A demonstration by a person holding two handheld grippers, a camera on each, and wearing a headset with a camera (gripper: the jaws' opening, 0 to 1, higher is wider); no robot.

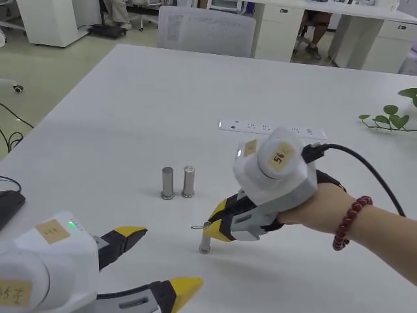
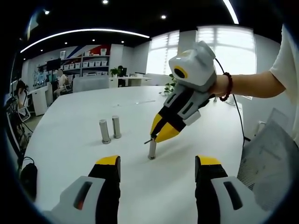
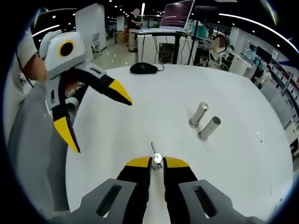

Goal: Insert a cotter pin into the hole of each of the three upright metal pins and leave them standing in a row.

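Clamping what looks like the cotter pin (image 1: 197, 227), right gripper (image 1: 217, 225) has its jaws drawn nearly together at the top of the near pin (image 1: 206, 240). In the right gripper view the cotter pin's thin end (image 3: 153, 149) sticks out past the pin head (image 3: 157, 161), so it looks threaded into the hole; how far, can't tell. Left gripper (image 1: 166, 257) hovers low just in front, jaws wide apart, holding nothing. Near pin stands upright on the tabletop (image 1: 130, 117). The other two pins (image 1: 168, 182) (image 1: 189, 180) stand upright side by side further back, well apart from the near one; too small to tell whether they carry cotter pins.

Handling, as judgement: cotter pin is thin, light wire, stiff but bendable, so take it by the looped head and push straight along the hole. Pin is small, smooth steel on a narrow base and tips easily; if it needs steadying, the left gripper should take it low on the shaft.
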